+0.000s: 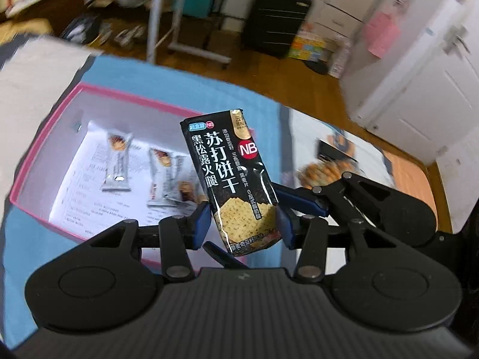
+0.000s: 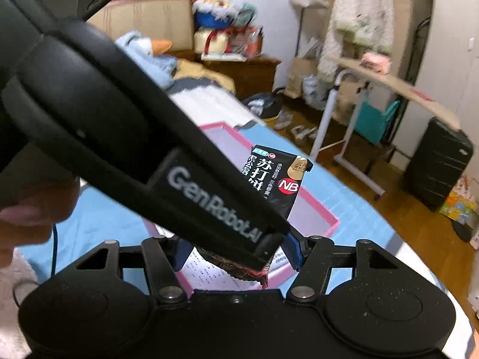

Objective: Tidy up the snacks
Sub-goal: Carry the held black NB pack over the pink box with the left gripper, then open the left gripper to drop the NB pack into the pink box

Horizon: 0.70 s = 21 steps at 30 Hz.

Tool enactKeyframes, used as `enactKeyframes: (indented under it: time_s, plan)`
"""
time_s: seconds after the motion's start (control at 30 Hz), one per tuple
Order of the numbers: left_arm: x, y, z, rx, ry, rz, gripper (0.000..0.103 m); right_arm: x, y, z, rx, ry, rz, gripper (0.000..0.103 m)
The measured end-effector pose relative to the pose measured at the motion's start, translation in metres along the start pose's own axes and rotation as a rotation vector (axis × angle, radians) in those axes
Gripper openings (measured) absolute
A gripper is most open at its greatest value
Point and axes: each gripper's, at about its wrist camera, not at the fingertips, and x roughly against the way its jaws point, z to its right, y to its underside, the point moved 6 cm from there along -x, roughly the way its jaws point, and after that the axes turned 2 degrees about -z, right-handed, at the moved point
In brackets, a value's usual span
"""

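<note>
A black soda-cracker packet [image 1: 230,173] stands tilted, with my left gripper [image 1: 244,224] shut on its lower part, one blue pad on each side edge. It hangs over a pink-rimmed box [image 1: 60,113] lined with printed paper [image 1: 80,197], where two silver snack bars [image 1: 118,161] [image 1: 164,176] lie. In the right wrist view the left gripper's black housing [image 2: 125,113] crosses diagonally in front of the packet [image 2: 275,179]. My right gripper [image 2: 238,251] stands with its pads on either side of the packet's bottom end, and a slim gap shows on each side. One of its blue fingers [image 1: 302,202] reaches in from the right.
The box [image 2: 317,206] sits on a light blue cloth [image 1: 185,83] over a bed. A blurred orange snack bag [image 1: 326,167] lies right of the box. A person's hand [image 2: 30,209] shows at left. A white-legged side table [image 2: 329,137] and black suitcase [image 2: 440,164] stand on the wooden floor.
</note>
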Motion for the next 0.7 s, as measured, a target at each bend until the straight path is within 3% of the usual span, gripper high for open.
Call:
enactKeyframes:
  time_s: [0.23,0.5,0.6,0.7]
  plan:
    - [-0.041,0.009,-0.039,0.069,-0.086,-0.055,0.045,-0.056,0.01,-0.001,0.014,-0.156,-0.06,0.066]
    - [-0.053,0.009,-0.057,0.112,-0.109,-0.062,0.048,-0.079,0.003,0.006,0.077,-0.273,-0.066,0.067]
    - [-0.056,0.01,-0.063,0.136,-0.13,-0.064,0.049,-0.085,0.002,0.001,0.12,-0.296,-0.084,0.069]
    - [-0.054,0.009,-0.07,0.15,-0.184,-0.04,0.059,-0.089,0.002,-0.001,0.143,-0.282,-0.118,0.073]
